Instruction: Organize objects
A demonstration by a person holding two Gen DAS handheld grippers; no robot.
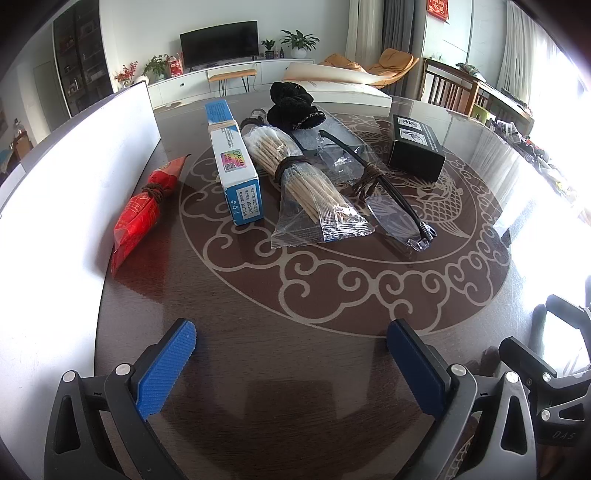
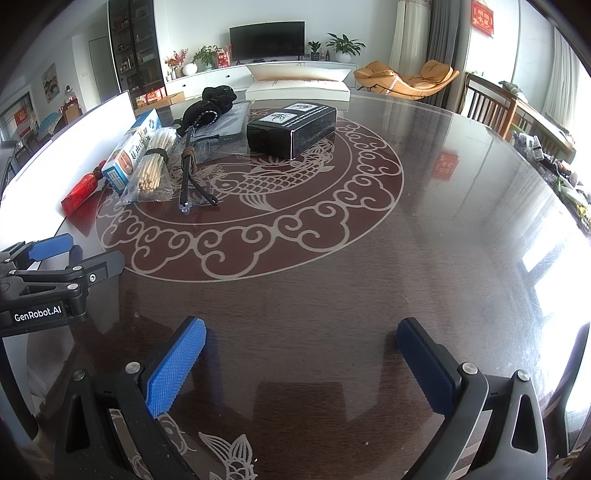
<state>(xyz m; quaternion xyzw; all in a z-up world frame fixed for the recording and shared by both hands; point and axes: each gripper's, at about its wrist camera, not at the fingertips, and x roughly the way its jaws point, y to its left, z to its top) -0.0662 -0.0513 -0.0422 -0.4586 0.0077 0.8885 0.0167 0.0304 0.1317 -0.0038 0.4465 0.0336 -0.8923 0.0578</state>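
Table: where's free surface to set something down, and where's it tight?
Free: the table right of the black box, and the near strip between both grippers' fingers and the row. Tight: red packet, blue box, stick bundle and bagged glasses lie close along the white board.

A home living room is shown, open to a dining area. A flat television (image 2: pixel 267 38) is seen on a long white low cabinet (image 2: pixel 236 75) against the far wall, and everything else can be placed from it. Potted plants (image 2: pixel 345 46) are set on the cabinet to either side of the television, with a red gift box (image 2: pixel 223 59) just left of the screen. A dark glass-fronted display shelf (image 2: pixel 135 44) is seen further left. An orange lounge chair (image 2: pixel 406 79) is placed to its right, beside curtains (image 2: pixel 410 33). Nearer than the television, a round dark tabletop (image 2: pixel 424 240) (inlaid with a fish and cloud scrolls) is seen, with wooden dining chairs (image 2: pixel 487 107) at its rim.
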